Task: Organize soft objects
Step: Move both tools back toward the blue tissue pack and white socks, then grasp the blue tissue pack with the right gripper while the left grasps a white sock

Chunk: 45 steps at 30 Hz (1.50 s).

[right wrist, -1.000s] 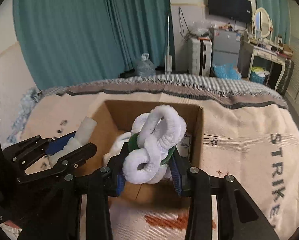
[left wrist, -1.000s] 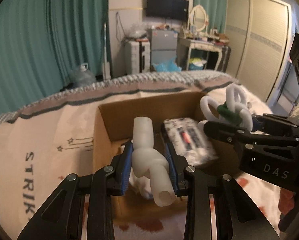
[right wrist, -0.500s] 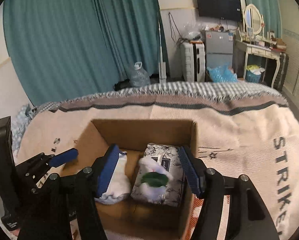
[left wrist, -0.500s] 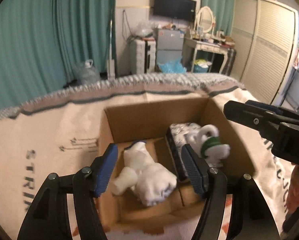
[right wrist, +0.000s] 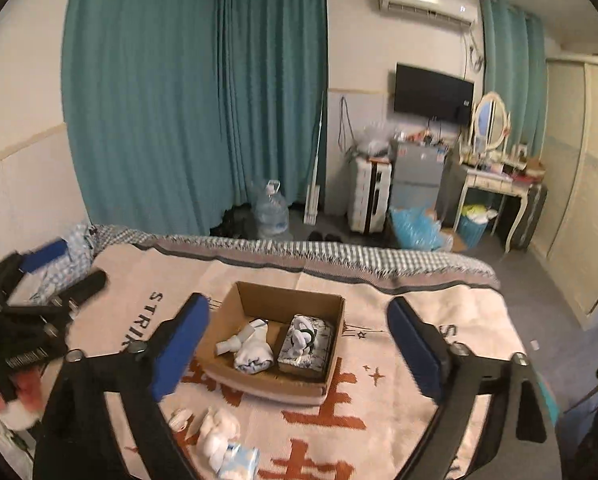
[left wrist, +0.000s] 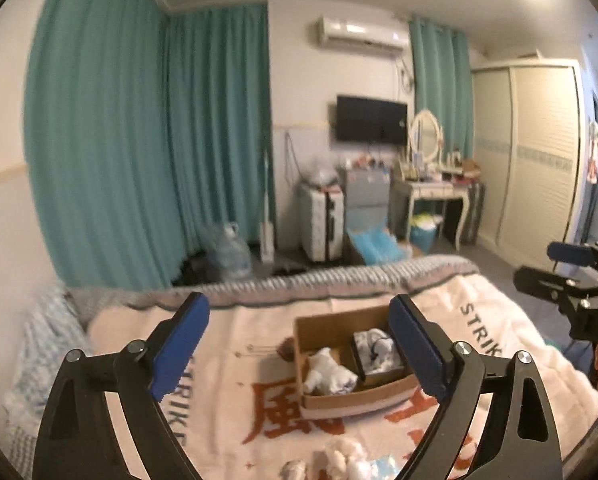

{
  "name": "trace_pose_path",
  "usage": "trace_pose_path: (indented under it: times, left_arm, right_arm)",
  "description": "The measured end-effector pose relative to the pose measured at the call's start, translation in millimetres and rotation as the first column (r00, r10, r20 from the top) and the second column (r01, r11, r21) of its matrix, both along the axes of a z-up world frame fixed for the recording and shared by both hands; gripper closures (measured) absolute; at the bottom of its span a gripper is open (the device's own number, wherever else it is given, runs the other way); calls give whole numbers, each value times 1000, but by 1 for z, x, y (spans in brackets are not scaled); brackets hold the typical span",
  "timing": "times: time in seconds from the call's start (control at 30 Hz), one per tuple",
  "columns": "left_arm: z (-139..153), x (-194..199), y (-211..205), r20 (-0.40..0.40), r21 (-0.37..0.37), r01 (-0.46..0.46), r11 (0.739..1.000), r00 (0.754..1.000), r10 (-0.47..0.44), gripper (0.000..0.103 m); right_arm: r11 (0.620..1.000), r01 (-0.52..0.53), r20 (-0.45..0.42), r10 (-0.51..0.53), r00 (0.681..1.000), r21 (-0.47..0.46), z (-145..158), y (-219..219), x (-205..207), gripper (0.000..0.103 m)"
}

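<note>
Cardboard box [right wrist: 331, 360] holds knotted white cloth [right wrist: 251, 346]; both hand-held grippers [left wrist: 299, 344] [right wrist: 299, 340] spread, empty.

The cardboard box [right wrist: 331, 320] at frame centre is open-topped, while loose soft items [right wrist: 217, 436] crowd the blanket [right wrist: 399, 412] at lower left.

Open cardboard box [right wrist: 331, 312] sits on the bed. Inside, a white knotted cloth [right wrist: 249, 346] lies slumped on the left, and a white looped piece with a green band [right wrist: 303, 334] rests on a patterned packet [right wrist: 315, 354]. More white soft bundles [right wrist: 217, 434] lie loose in front.
</note>
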<state>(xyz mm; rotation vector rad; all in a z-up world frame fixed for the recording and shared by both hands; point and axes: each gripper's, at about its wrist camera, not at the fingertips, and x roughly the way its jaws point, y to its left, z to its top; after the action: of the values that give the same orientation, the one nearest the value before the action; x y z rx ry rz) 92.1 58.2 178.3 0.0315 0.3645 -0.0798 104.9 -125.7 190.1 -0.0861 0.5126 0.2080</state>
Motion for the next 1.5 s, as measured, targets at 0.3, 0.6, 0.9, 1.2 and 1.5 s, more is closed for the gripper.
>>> trace_pose_path:
  times: [0.3, 0.6, 0.9, 1.2, 1.5]
  left_arm:
    - [-20, -69, 16, -21, 26, 11, 1000, 1000, -10, 11]
    - [-117, -64, 22, -181, -4, -23, 1000, 983, 22, 11]
    - [-234, -22, 7, -348, 10, -48, 999, 936, 49, 11]
    - [-293, 3, 1, -448, 59, -47, 997, 892, 68, 11]
    - [-297, 10, 3, -479, 76, -65, 995, 873, 93, 13]
  right_arm:
    - [1000, -3, 19, 3, 1000, -3, -7, 11, -84, 6]
    - [1000, -21, -103, 19, 994, -20, -108, 24, -80, 6]
    - [997, -28, -321, 4, 947, -70, -250, 38, -23, 9]
    - [999, -45, -504, 34, 863, -10, -350, 41, 8, 14]
    - [989, -135, -482, 145, 864, 54, -345, 60, 7, 63]
